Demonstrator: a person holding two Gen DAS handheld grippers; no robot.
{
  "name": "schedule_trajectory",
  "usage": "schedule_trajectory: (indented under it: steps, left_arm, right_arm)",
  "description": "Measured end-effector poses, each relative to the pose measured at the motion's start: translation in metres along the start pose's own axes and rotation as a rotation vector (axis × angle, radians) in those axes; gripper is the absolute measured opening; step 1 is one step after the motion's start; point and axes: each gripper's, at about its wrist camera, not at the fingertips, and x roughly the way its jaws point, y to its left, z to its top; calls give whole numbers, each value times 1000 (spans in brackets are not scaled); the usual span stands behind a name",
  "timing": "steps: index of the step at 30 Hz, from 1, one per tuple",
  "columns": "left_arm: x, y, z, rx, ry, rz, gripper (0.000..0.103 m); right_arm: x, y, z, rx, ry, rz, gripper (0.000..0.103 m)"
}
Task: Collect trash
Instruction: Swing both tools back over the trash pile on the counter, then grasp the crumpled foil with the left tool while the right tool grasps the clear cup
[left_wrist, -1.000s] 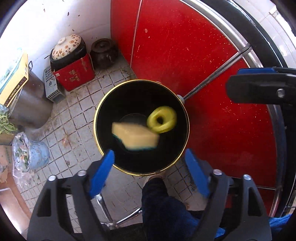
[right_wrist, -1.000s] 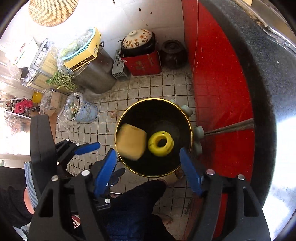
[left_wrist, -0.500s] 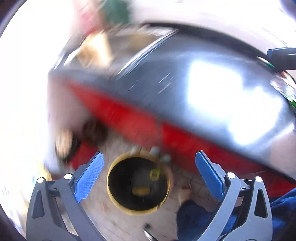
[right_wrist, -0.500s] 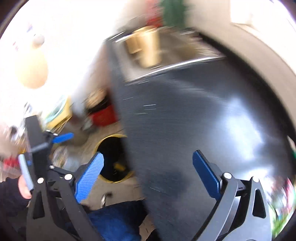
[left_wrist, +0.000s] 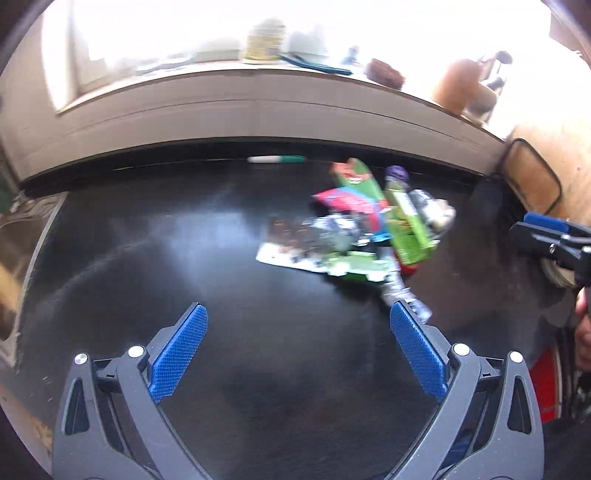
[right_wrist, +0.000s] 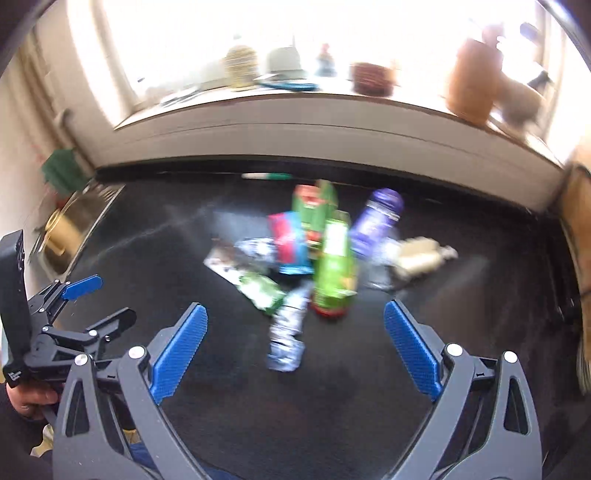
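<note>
we count two claws (left_wrist: 298, 314) (right_wrist: 295, 314), one green carton (right_wrist: 334, 266), one purple-capped bottle (right_wrist: 376, 221), one red-and-blue packet (right_wrist: 290, 240), one green-and-white marker (right_wrist: 266, 176), all on one black tabletop (right_wrist: 147, 258).

Blurred trash pile (right_wrist: 314, 251) at centre on black countertop (right_wrist: 155, 258), right gripper (right_wrist: 295, 325) jaws wide and empty at six o'clock, left gripper (right_wrist: 94, 304) at eight, sink (right_wrist: 70, 225) at nine, cluttered windowsill (right_wrist: 295, 99) at twelve
</note>
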Motion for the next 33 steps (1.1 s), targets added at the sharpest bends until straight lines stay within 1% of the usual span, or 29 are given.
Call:
schedule_trajectory:
  steps: [3, 4, 8, 13, 15, 17, 19, 22, 24, 25, 26, 28, 29, 30, 32, 33]
  left_arm:
    - [18, -20, 2, 8, 48, -34, 96]
    - [23, -16, 6, 5, 58, -41, 96]
    - [39, -29, 8, -7, 110, -83, 96]
    - [76, -53, 3, 24, 174, -80, 96]
    - [89, -60, -1, 34, 195, -66, 96]
    - [103, -68, -4, 39, 206, -58, 96]
    - [117, -74, -7, 30, 223, -49, 94]
    - [135, -80, -12, 8, 247, -34, 86]
    - [146, -81, -16, -12, 266, -27, 82]
    - [150, -81, -17, -20, 273, -24, 78]
    - [151, -81, -18, -24, 262, -15, 77]
    - [154, -83, -18, -10, 253, -12, 73]
    - [155, -84, -18, -2, 253, -11, 68]
    - [156, -86, -18, 5, 252, -10, 65]
    - [157, -89, -17, 19, 249, -3, 46]
    - [157, -89, -17, 23, 250, -3, 39]
  right_arm:
    - [3, -28, -9, 61, 10, -10, 93]
    - [3, -36, -12, 75, 14, -10, 93]
    - [10, -49, -13, 100, 32, 5, 93]
    - [39, -60, -5, 103, 59, 33, 93]
    - [55, -69, -1, 114, 73, 35, 90]
    - [71, -81, 5, 151, 89, 31, 88]
    - [90, -98, 12, 207, 114, 47, 85]
    - [114, -111, 23, 259, 145, 85, 83]
    - [131, -110, 29, 259, 165, 104, 83]
    - [139, -109, 31, 257, 178, 115, 83]
    - [147, -109, 32, 258, 194, 124, 82]
    - [164, -106, 35, 260, 228, 144, 77]
    - [169, -105, 36, 262, 236, 146, 75]
    - [175, -105, 37, 266, 247, 142, 72]
    - [181, -104, 38, 269, 254, 149, 67]
    - [180, -103, 39, 259, 248, 143, 64]
